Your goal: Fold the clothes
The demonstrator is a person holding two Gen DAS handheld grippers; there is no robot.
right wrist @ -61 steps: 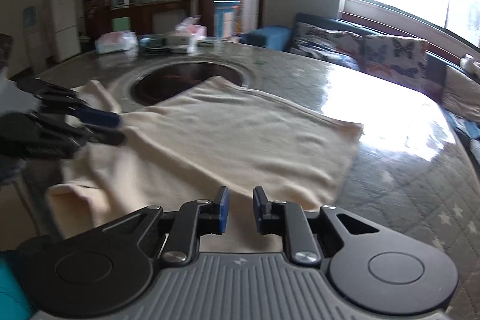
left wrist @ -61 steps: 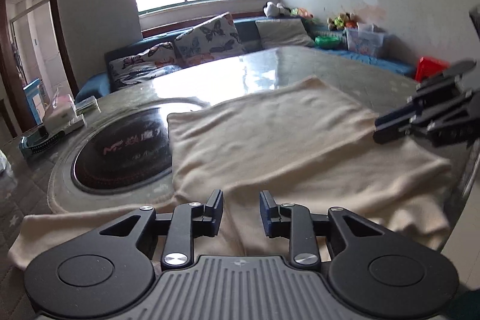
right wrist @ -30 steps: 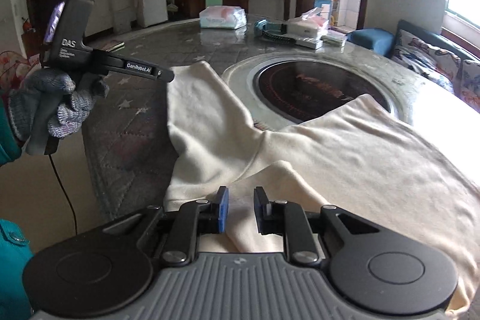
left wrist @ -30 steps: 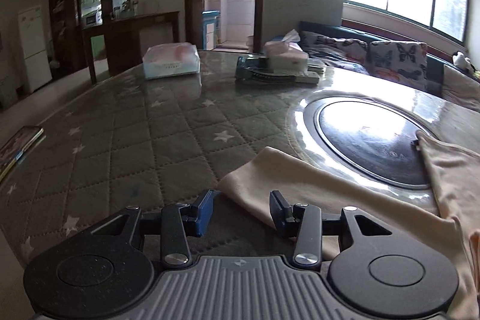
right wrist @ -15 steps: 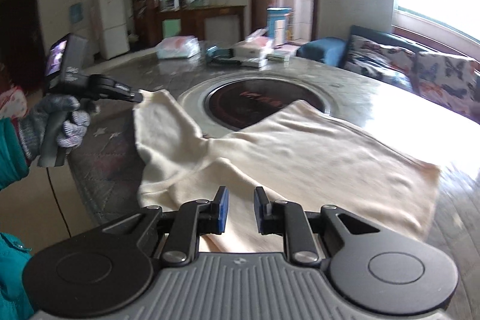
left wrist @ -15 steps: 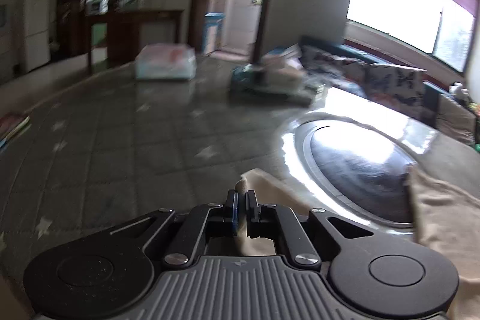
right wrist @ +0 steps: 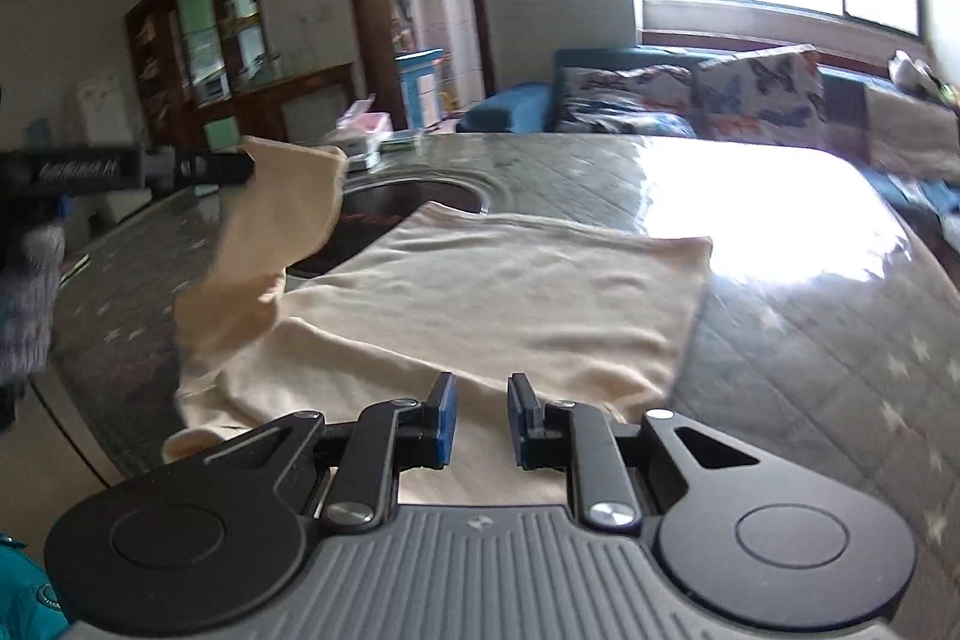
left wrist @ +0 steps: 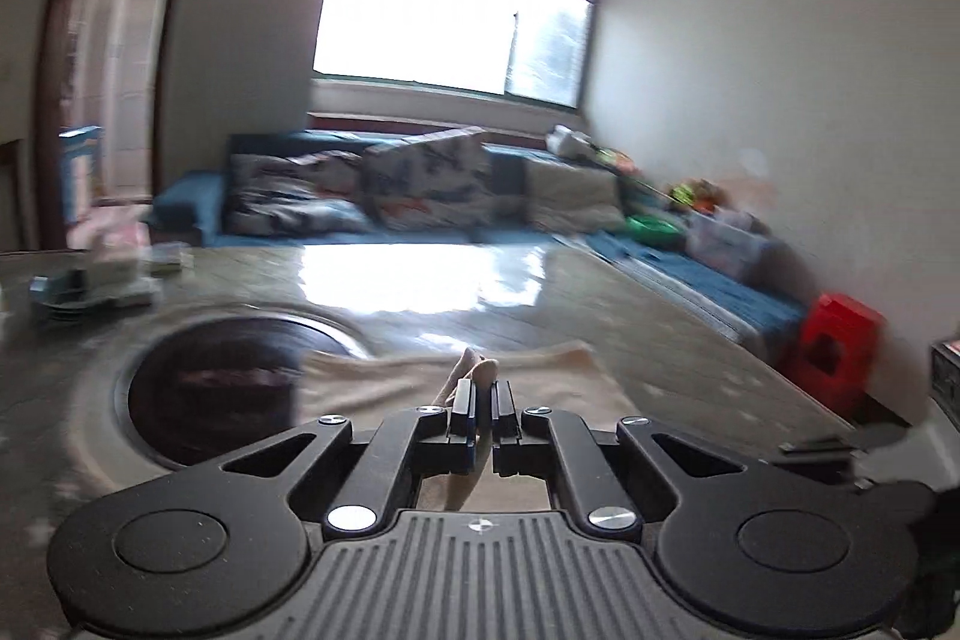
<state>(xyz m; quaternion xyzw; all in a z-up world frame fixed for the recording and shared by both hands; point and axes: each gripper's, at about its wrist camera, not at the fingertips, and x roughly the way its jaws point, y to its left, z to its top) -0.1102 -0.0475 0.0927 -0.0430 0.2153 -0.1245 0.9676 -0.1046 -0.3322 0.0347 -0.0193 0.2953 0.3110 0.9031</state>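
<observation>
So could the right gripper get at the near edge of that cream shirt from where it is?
Probably yes. The right gripper hangs open just over the shirt, nothing between them. The left gripper holds the sleeve well aside.

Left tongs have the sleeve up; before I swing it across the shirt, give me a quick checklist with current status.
1. Left tongs shut on the sleeve: ok, cloth pokes out between the fingers.
2. Sleeve lifted off the table: ok, it hangs from the tongs in the right wrist view.
3. Shirt body lying flat: ok, only light wrinkles.
4. Right tongs empty: ok, jaws apart above the near hem, gripping nothing.
5. Landing area on the shirt free of objects: ok.
6. Near left edge tidy: not ok, the cloth is bunched and hangs over the table edge.
</observation>
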